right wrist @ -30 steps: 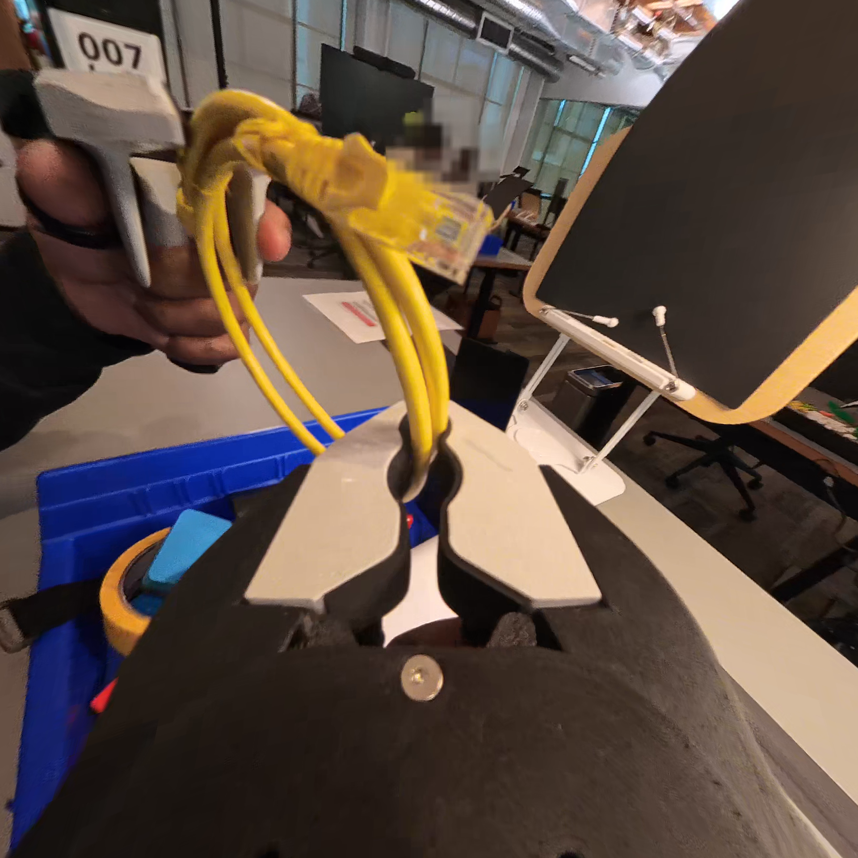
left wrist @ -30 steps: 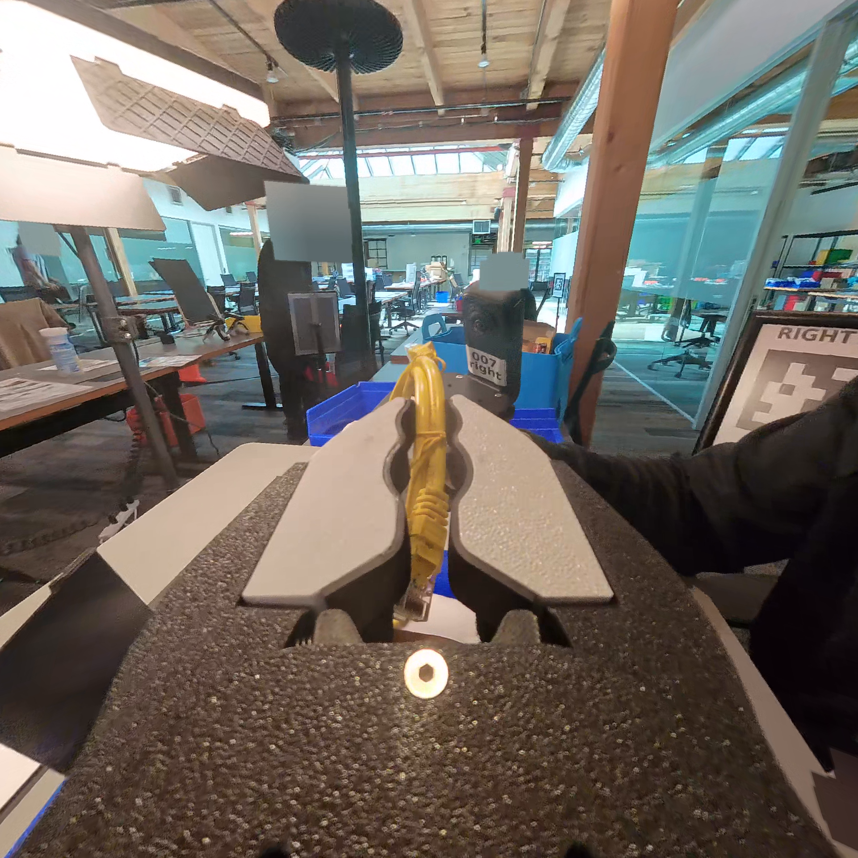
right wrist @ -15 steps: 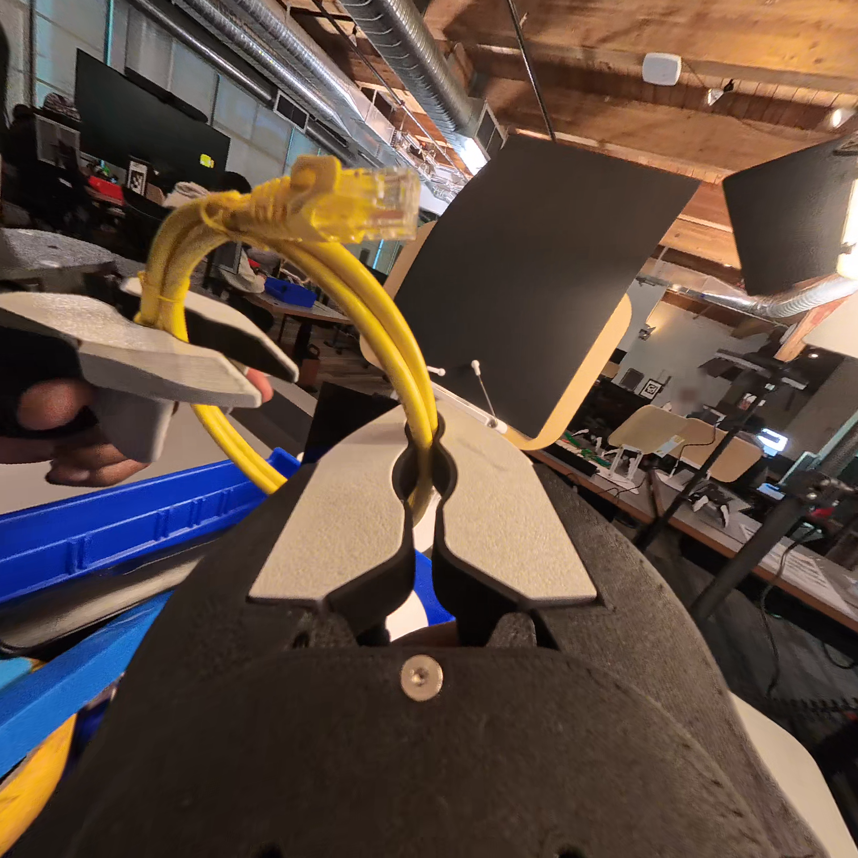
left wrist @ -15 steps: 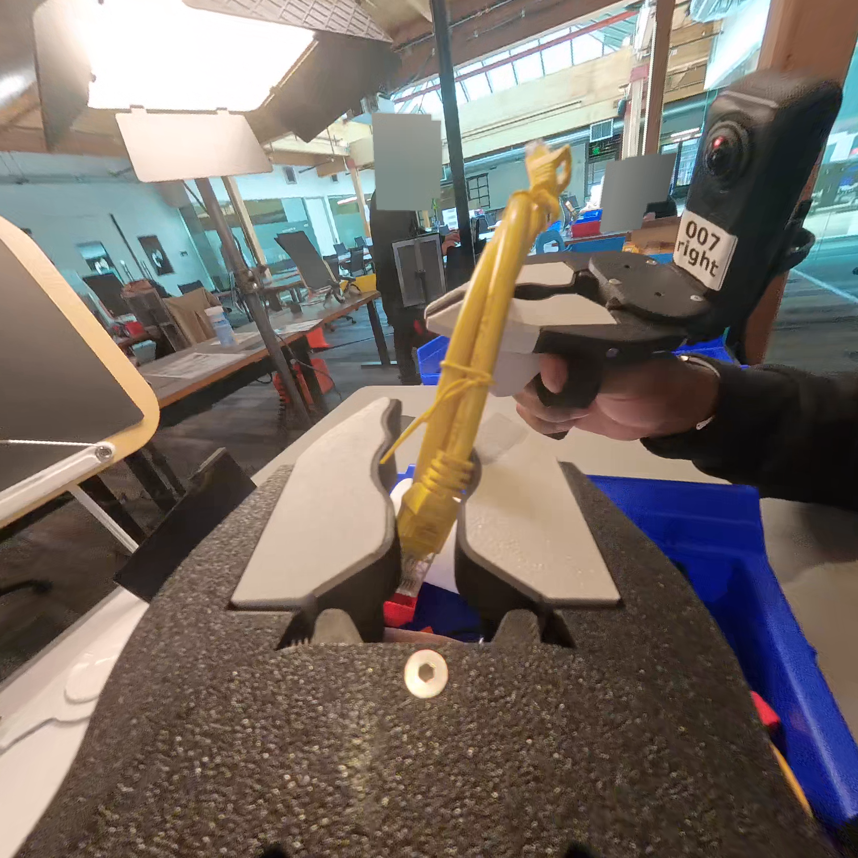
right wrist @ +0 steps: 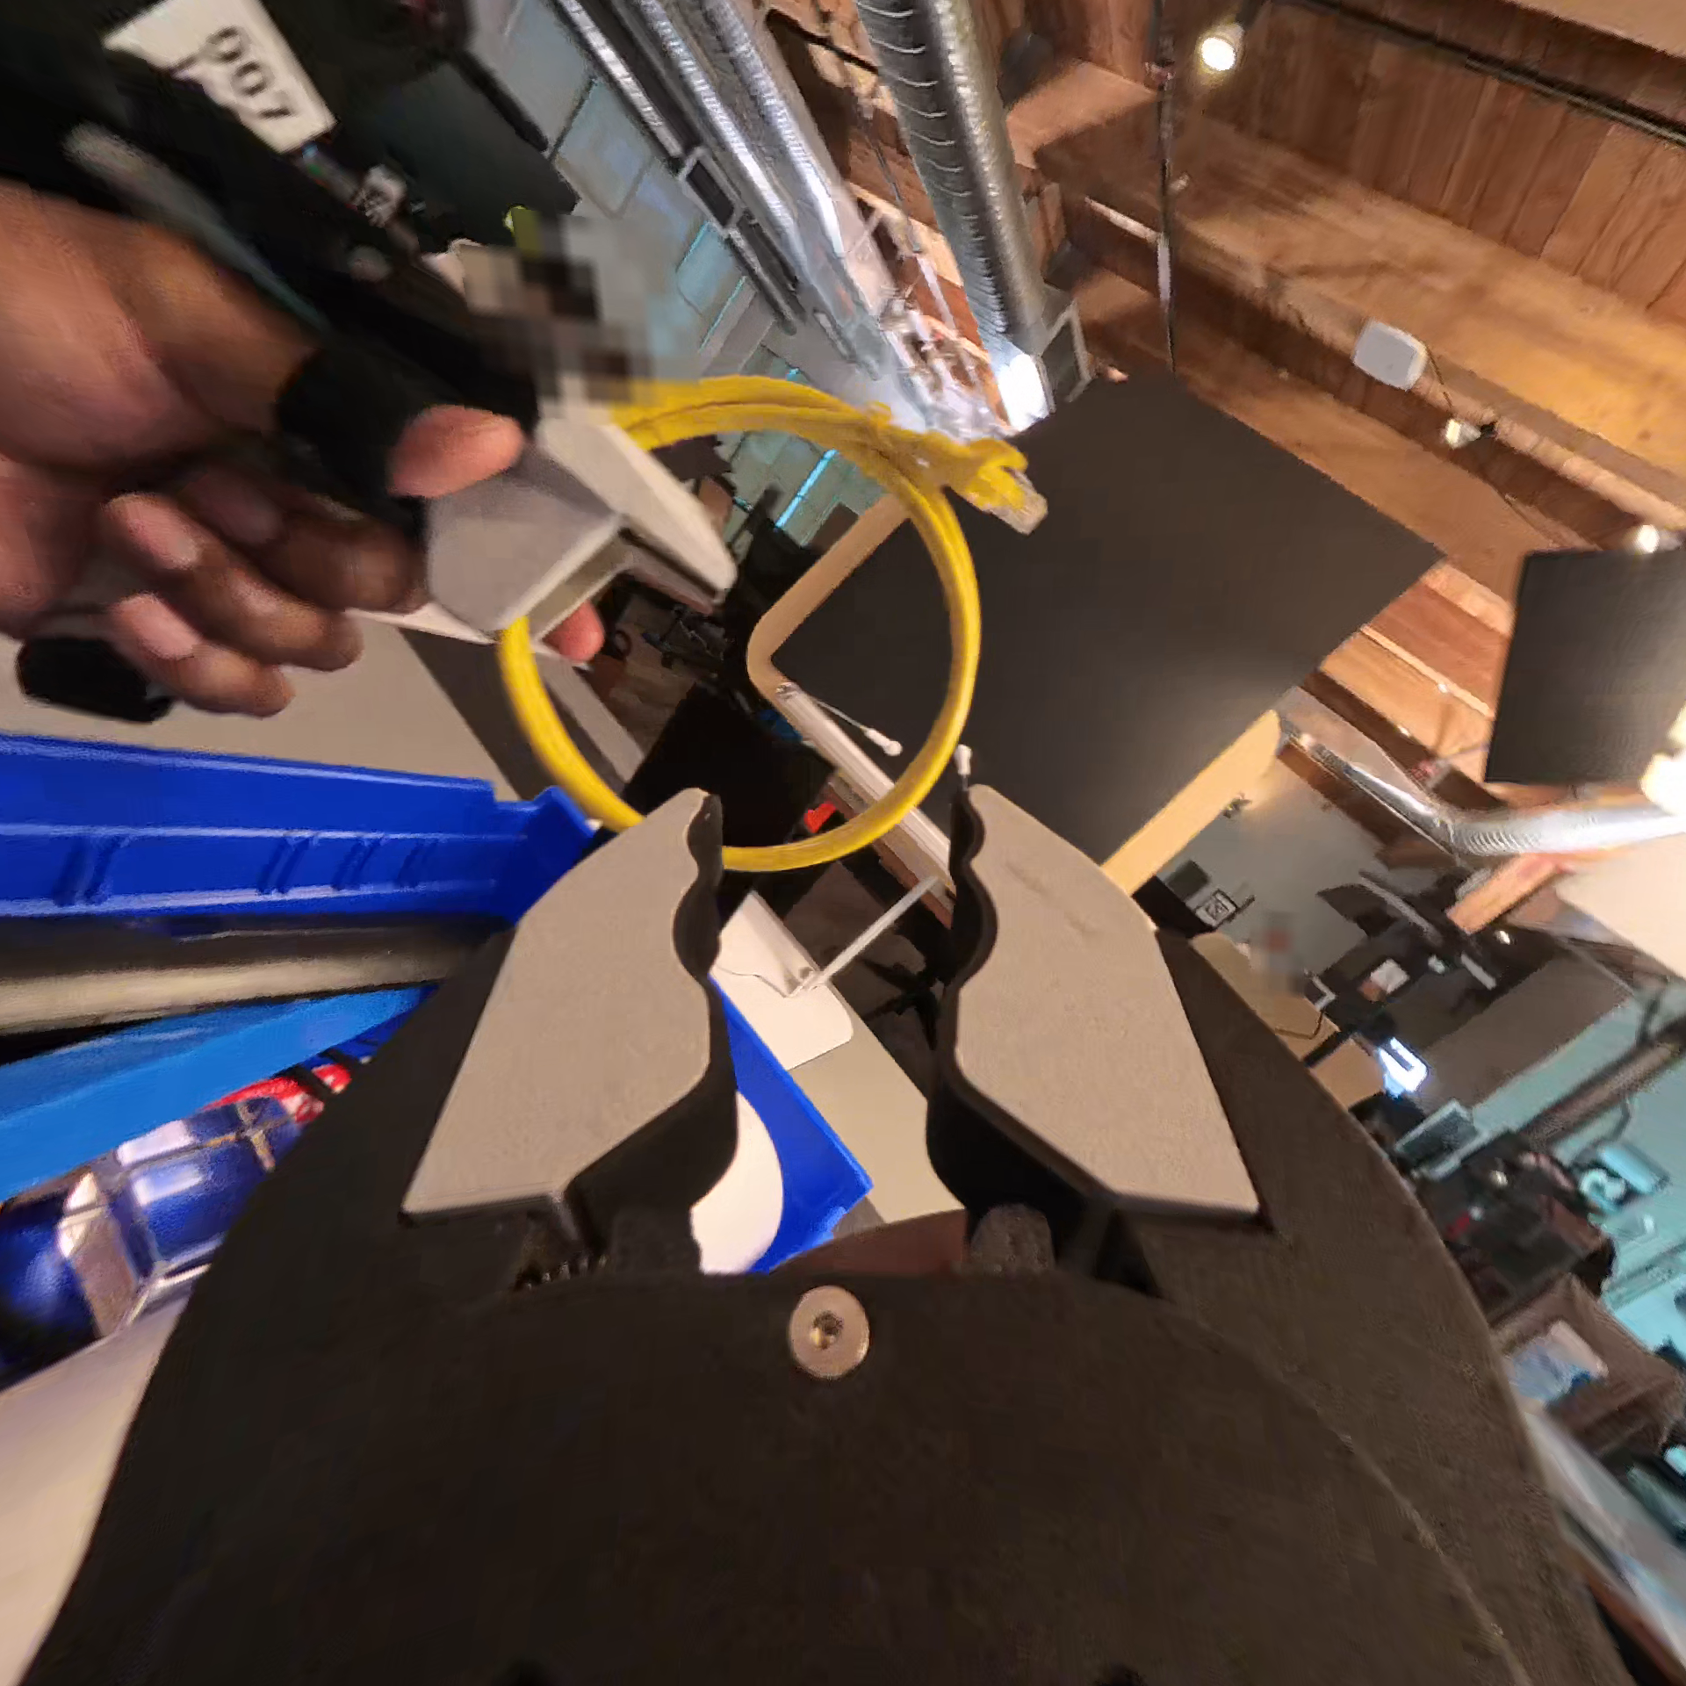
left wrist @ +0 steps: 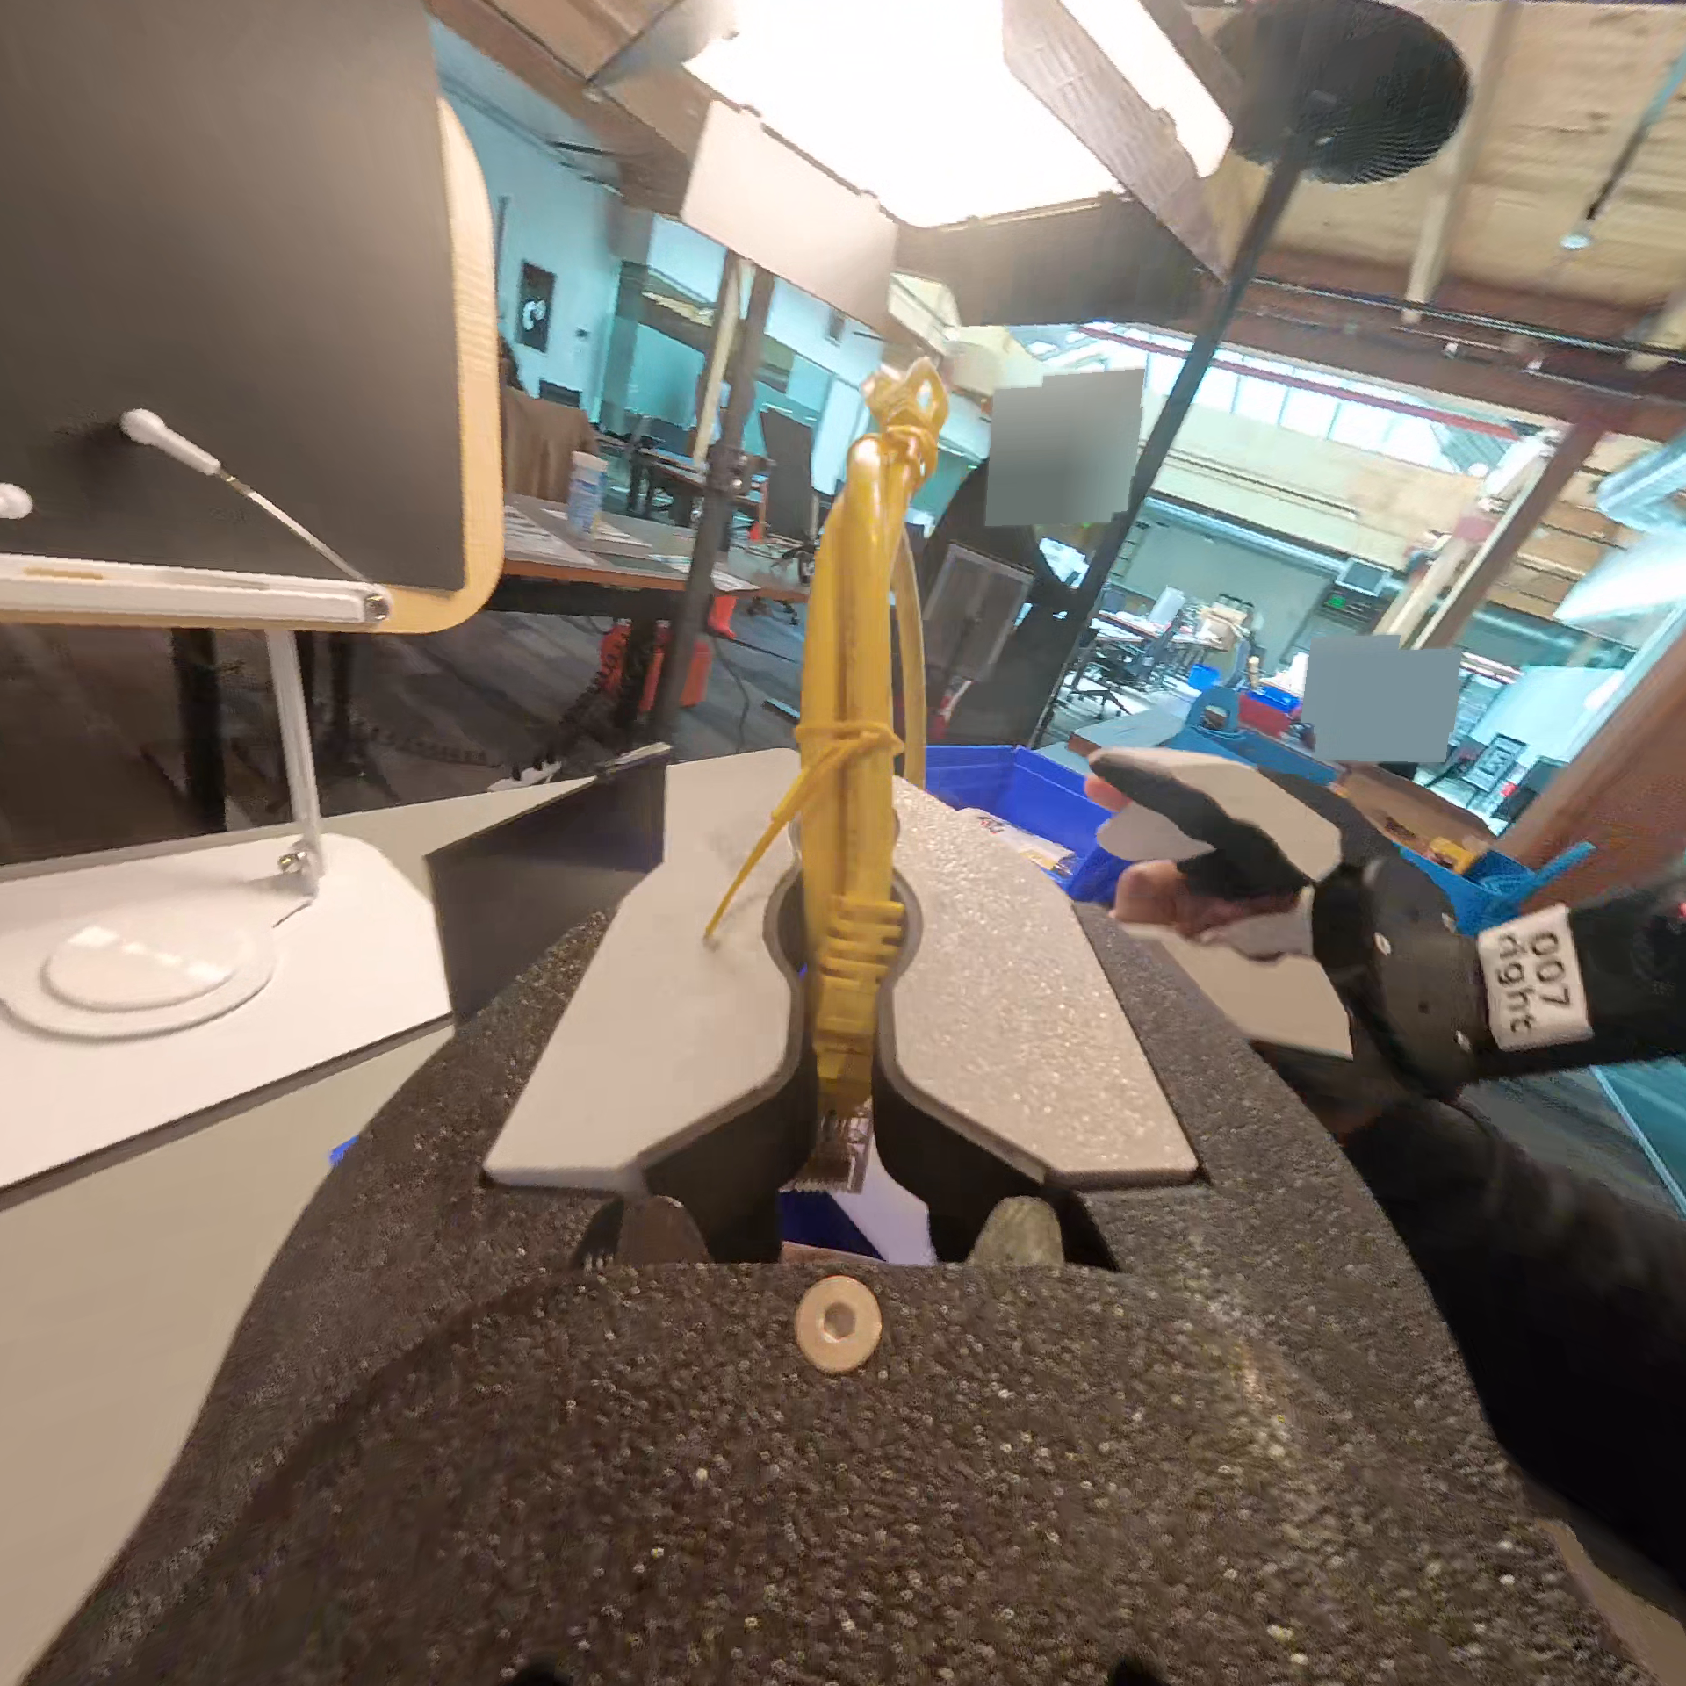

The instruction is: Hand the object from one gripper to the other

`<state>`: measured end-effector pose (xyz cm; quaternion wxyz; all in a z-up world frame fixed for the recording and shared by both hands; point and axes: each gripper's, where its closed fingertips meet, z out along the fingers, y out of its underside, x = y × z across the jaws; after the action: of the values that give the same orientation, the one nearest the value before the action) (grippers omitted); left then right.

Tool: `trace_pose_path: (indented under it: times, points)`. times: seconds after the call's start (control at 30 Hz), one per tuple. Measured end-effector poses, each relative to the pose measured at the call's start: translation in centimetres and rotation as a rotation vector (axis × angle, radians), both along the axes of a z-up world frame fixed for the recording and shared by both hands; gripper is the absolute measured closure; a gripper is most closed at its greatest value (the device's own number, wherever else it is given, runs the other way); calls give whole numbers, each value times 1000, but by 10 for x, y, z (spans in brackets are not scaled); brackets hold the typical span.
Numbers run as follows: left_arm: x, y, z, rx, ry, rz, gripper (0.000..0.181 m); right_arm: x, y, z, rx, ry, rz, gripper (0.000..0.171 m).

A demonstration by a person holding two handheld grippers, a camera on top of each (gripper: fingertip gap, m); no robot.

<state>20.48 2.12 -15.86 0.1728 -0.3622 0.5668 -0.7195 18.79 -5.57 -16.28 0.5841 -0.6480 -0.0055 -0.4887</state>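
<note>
A coiled yellow network cable [left wrist: 853, 730], bound with a yellow tie, stands upright in my left gripper [left wrist: 839, 803], which is shut on it near one plug. In the right wrist view the same cable [right wrist: 949, 657] hangs as a loop from the left gripper [right wrist: 639, 566], held by a hand at the upper left. My right gripper [right wrist: 835, 812] is open and empty, with the bottom of the loop just beyond its tips and not touching them. In the left wrist view the right gripper [left wrist: 1118, 848] is off to the right, apart from the cable.
A blue bin [right wrist: 274, 821] with several items sits below the grippers on a grey table [left wrist: 137, 1232]; it also shows in the left wrist view [left wrist: 994, 775]. A black board with a wooden edge [left wrist: 228, 274] on a white stand [left wrist: 137, 958] stands at the left. My right fingertips sit around 9 cm from my left ones.
My right gripper has opened, let go of the cable and drawn back from it. My left gripper stays shut on the cable and now holds it alone.
</note>
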Motion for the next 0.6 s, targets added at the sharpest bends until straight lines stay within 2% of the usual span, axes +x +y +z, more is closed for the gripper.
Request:
trace_pose_path:
  times: [0.13, 0.27, 0.33, 0.4, 0.43, 0.5, 0.6]
  points:
    - [-2, -2, -4, 2, 97, 4, 172, -14, 27, -31, -261, -104, 9, 109]
    - [-19, -24, 0, 4, 164, -63, 172, -14, 37, -49, -479, -285, -115, 105]
    - [-30, -38, 2, -22, 196, -135, 172, -7, 34, -46, -517, -360, -223, 120]
    - [-35, -45, 6, -60, 212, -174, 171, -5, 30, -42, -515, -394, -254, 163]
    - [-37, -46, 11, -78, 195, -186, 171, -4, 28, -42, -503, -383, -245, 169]
    - [-36, -45, 13, -51, 149, -188, 164, -5, 28, -42, -467, -322, -191, 171]
    - [-31, -34, 16, 34, 29, -142, 136, -5, 27, -39, -356, -157, -102, 171]
